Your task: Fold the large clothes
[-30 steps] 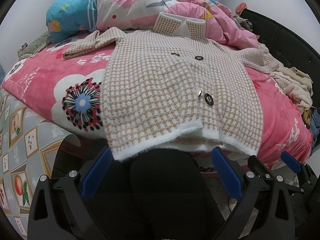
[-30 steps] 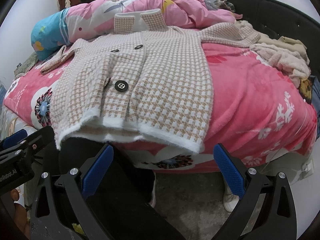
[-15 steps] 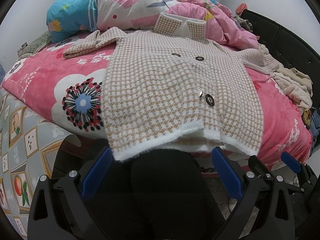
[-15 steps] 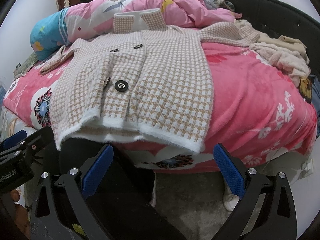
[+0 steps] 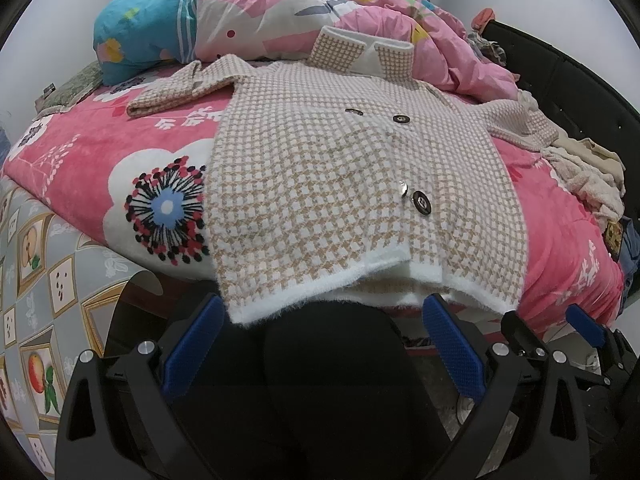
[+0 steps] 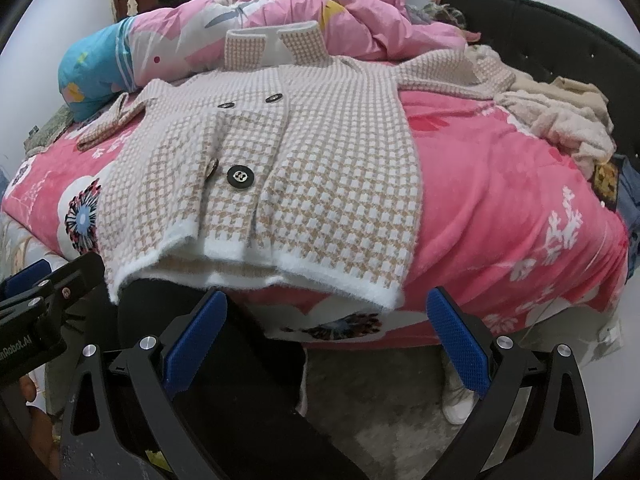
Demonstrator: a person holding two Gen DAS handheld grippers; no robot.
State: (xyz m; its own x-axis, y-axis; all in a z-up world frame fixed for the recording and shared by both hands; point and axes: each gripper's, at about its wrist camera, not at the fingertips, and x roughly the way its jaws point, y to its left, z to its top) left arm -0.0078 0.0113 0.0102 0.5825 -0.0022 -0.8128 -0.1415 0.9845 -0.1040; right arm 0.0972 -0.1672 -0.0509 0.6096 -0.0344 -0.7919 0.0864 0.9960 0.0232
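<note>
Nearest to us, the left gripper (image 5: 324,344), black-framed with blue textured pads, has its jaws spread wide and grasping nothing; it is held just below the bed edge, above the person's black-clad legs (image 5: 328,380). The right gripper (image 6: 326,340), of the same build, is likewise released and empty, positioned off the near edge of the bed with grey floor (image 6: 372,412) beneath it. In the right wrist view, the left gripper appears at the lower left edge.

The task item, a beige-and-white houndstooth knit cardigan with white fuzzy trim (image 5: 340,184), lies face up and spread flat on the pink floral plush blanket (image 5: 88,152) covering the bed. Its white hem overhangs the near bed edge, just beyond both grippers. We see dark round buttons (image 6: 239,176) along the closed front. Each sleeve extends outward to its side, and the collar rests against the bedding at the far end.

Farther back, a crumpled pink printed quilt (image 6: 340,20) and a blue-ended pillow (image 5: 132,40) lie behind the collar. A heap of beige clothes (image 6: 560,116) lies at the right, beside the black padded headboard (image 6: 540,40).
</note>
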